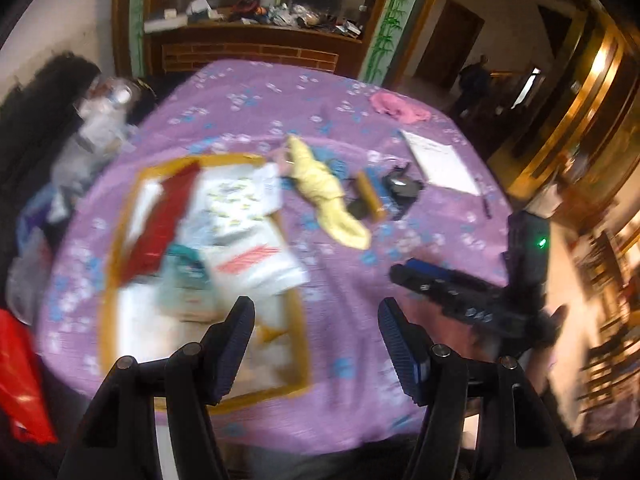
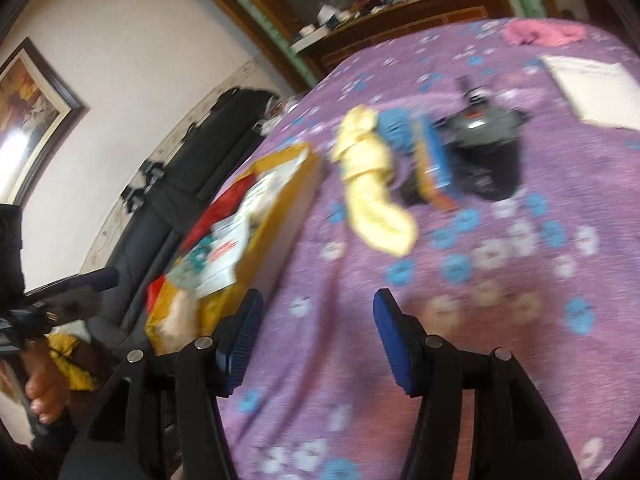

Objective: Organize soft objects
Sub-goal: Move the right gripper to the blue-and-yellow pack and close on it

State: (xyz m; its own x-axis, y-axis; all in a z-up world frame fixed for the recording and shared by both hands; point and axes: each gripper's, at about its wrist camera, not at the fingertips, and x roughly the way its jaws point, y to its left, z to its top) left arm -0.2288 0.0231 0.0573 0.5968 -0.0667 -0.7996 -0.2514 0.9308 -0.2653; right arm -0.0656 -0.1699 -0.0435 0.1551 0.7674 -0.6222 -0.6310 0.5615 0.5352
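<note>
A yellow-rimmed tray on the purple flowered tablecloth holds a red cloth and several white packets. A pale yellow cloth lies crumpled right of the tray, partly over a blue cloth. A pink cloth lies at the far edge. My left gripper is open and empty above the tray's near right corner. My right gripper is open and empty above the bare tablecloth, short of the yellow cloth; it also shows in the left wrist view. The tray lies left of it.
A dark device and an orange-blue box lie beside the yellow cloth. A white paper pad and pen lie at the right. Plastic bags and bottles crowd the table's left edge. A cluttered wooden shelf stands behind.
</note>
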